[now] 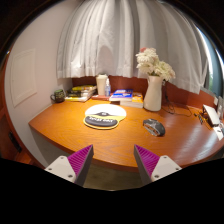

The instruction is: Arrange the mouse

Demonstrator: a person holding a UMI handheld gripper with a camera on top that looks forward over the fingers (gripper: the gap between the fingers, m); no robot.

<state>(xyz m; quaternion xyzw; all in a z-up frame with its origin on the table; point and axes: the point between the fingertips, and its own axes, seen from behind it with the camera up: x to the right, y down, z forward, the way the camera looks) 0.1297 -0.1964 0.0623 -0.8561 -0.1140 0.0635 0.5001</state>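
Place: on the wooden table [70,125], toward its right half, sits the mouse [153,127], dark and low, resting on bare wood.
Mouse and gripper: the mouse lies ahead of the gripper [113,160] and off to its right, nearer the right finger than the left, with open tabletop between.
Long axis: it seems to run slantwise across the table, though the mouse is too small to be sure.
Gripper: released, its purple-padded fingers spread wide and holding nothing, hovering off the near edge of the table.
Likely next move: a reach forward and rightward, with the wrist turned so the fingers straddle the mouse across its narrow width.
Mouse pad: a round disc [105,116] with a dark centre lies left of the mouse, apart from it.
Beyond: a white vase of flowers [153,80] stands behind the mouse; books [80,94] sit at the far left.
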